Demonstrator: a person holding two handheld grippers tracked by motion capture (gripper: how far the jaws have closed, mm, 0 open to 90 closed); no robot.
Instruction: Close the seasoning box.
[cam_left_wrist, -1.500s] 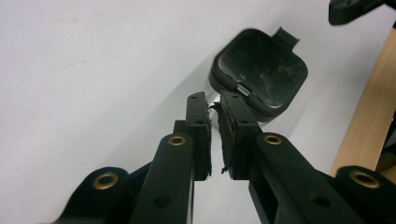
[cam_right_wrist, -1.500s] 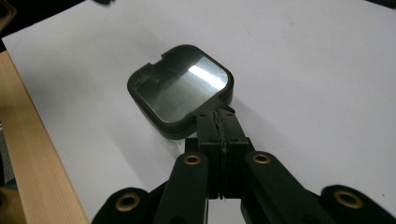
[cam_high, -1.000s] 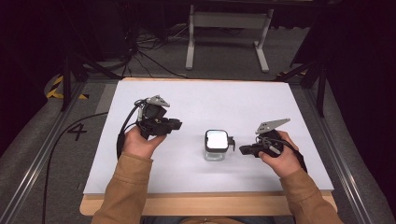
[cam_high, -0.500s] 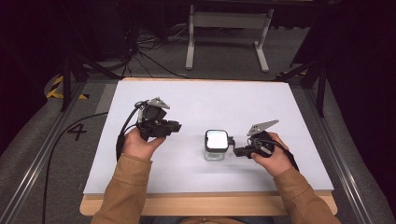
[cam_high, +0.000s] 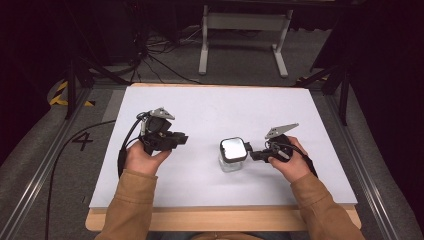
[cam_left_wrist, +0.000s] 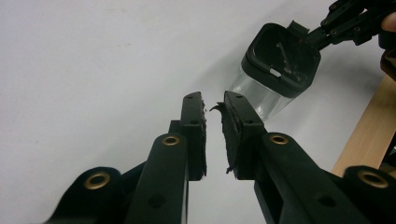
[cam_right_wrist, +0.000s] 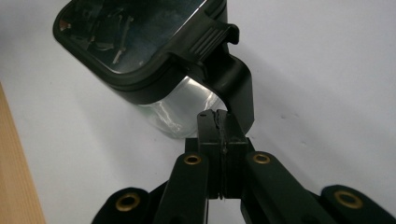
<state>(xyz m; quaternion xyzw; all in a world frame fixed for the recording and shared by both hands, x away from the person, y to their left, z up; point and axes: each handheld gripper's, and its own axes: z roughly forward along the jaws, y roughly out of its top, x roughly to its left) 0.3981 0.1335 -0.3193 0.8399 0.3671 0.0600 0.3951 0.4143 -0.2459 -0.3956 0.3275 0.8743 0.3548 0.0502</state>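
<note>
pressing at jar's (cam_high: 233, 155) lid latch (cam_right_wrist: 219, 39): right gripper (cam_right_wrist: 219, 122) clenched, empty, tips under black tab. jar mid-table (cam_high: 210, 110), lid on. left gripper (cam_left_wrist: 213, 108) slightly parted, idle nearby. opening likely remains.

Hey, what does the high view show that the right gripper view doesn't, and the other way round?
High view: the person's two hands, the left gripper held away from the container, and the floor with cables and a metal stand beyond the table.

Right gripper view: up close, the right gripper with its jaws together at the container's black handle, and the ribbed tab on the lid's edge.

Both: the clear container with its black-rimmed lid, the white table top, and its wooden edge.
</note>
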